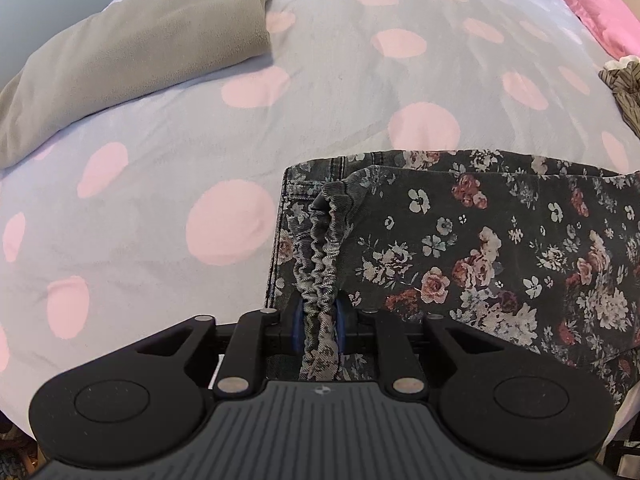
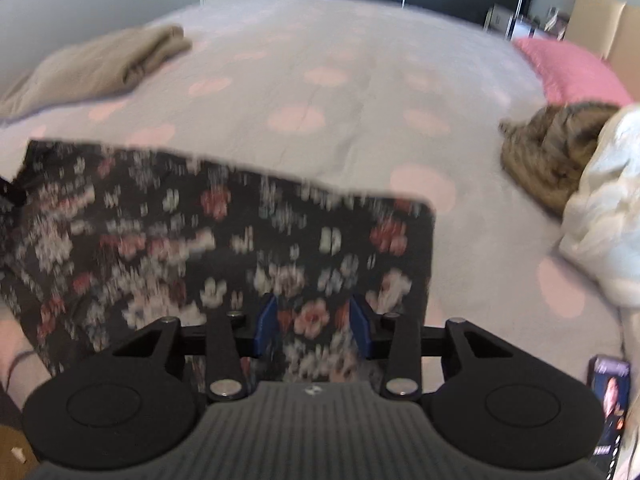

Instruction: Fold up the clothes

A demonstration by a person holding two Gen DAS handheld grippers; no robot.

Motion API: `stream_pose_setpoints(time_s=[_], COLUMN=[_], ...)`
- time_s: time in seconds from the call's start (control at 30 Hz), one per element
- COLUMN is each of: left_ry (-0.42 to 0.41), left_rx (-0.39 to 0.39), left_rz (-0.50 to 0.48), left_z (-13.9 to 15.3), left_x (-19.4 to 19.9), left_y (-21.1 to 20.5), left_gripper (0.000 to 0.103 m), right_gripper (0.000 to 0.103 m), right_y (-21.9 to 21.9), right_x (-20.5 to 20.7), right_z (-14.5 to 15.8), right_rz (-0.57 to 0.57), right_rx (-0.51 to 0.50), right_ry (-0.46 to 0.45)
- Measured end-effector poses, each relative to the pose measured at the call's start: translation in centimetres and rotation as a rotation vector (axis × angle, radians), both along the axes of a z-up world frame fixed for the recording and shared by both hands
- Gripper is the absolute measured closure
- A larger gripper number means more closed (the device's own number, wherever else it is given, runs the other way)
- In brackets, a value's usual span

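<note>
A dark floral garment [image 1: 480, 248] lies folded on the polka-dot bed cover [image 1: 200, 120]. My left gripper [image 1: 319, 312] is shut on the garment's gathered elastic waistband [image 1: 324, 256], which runs up between the blue pads. In the right wrist view the same floral garment [image 2: 200, 240] is blurred by motion. My right gripper [image 2: 314, 322] is open, its blue pads [image 2: 266, 322] spread apart just over the garment's near right part; nothing is pinched between them.
A folded beige garment [image 1: 140, 52] lies at the far left of the bed. A pink pillow [image 2: 576, 72] is at the far right. A striped brown garment [image 2: 556, 152] and a white one [image 2: 604, 216] are heaped at the right. A book [image 2: 608, 396] lies at the near right edge.
</note>
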State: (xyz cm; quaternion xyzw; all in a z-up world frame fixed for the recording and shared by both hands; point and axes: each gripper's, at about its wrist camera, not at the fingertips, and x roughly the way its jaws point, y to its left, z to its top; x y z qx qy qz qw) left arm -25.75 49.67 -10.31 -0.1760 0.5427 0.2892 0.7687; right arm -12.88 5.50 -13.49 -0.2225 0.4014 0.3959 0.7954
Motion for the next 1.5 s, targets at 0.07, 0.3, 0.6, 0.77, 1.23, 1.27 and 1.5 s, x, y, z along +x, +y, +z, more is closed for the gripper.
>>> stream_pose_setpoints(time_s=[0.07,0.3,0.6,0.77,1.23,1.27,1.5], left_ry=[-0.006,-0.031,-0.141,-0.192,-0.118,-0.114,-0.087], left_rx=[0.0,0.077,0.264,0.198,0.108,0.11,0.122], left_rz=[-0.002,-0.007,-0.005,-0.022,-0.179,-0.187,-0.234], left_z=[0.0,1.0,3.7,4.0,2.0,2.0,1.4], left_x=[0.1,0.1,0.2,0.8,5.0,5.2,6.1], left_y=[0.0,-0.7,-2.1,-2.3,-5.3,-5.5,-6.4], left_gripper=[0.086,0.077,0.077,0.077,0.077,0.077,0.077], right_gripper=[0.066,0.073,0.061,0.052,0.043,0.042,0.048], right_y=[-0.2,-1.3,-2.0,-2.2,-4.0,-4.0,-5.3], right_x=[0.9,1.7,0.9,2.8,6.3,6.3,8.2], right_z=[-1.4,-1.7,0.2,1.1,-2.0,-2.1,-2.3], right_rz=[-0.047,-0.098,-0.049,-0.122,-0.251,-0.244,-0.263], right_rx=[-0.067,-0.062,0.097,0.115,0.03,0.03,0.08], right_ry=[0.045,0.066,0.051,0.085,0.301,0.301,0.377])
